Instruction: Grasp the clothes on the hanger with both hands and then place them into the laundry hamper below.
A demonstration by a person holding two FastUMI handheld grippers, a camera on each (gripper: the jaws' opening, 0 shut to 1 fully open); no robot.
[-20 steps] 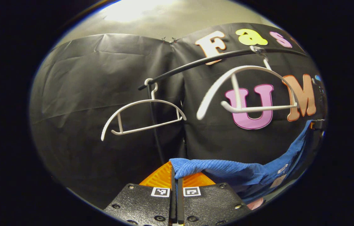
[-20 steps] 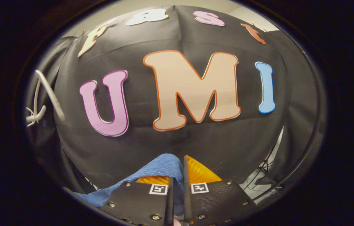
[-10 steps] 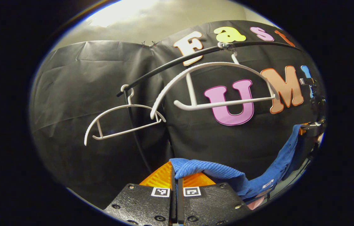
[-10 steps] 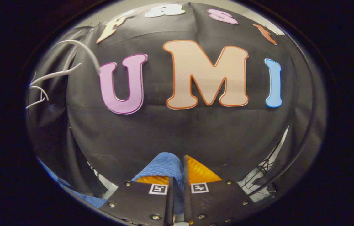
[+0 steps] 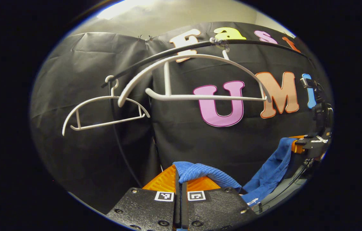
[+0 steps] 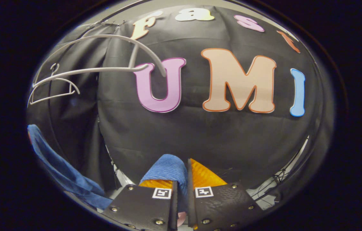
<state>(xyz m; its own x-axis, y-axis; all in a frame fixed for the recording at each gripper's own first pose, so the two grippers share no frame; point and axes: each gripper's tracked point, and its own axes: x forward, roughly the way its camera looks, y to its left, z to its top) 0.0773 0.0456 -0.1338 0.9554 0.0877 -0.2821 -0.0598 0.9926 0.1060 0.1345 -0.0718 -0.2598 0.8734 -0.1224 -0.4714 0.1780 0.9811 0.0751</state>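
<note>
A blue knitted garment (image 5: 200,171) is pinched between the orange fingers of my left gripper (image 5: 181,175), which is shut on it. The cloth sags to the right and rises to the other gripper (image 5: 309,144) at the far right edge. In the right gripper view my right gripper (image 6: 185,173) is shut on a fold of the same blue garment (image 6: 168,166), and more of it hangs at the lower left (image 6: 59,170). A bare white hanger (image 5: 197,80) hangs from the black rail (image 5: 174,53) above. The hamper is out of sight.
A second, smaller white hanger (image 5: 104,110) hangs at the left end of the rail by a black upright pole (image 5: 116,134). Both hangers (image 6: 104,61) appear at the upper left in the right gripper view. Black cloth walls close the back; cables lie at the lower right (image 6: 283,179).
Both grippers have dropped lower and come away from the rail with the garment. The hangers now sit higher and further left in the left view. The garment sags more between the grippers.
</note>
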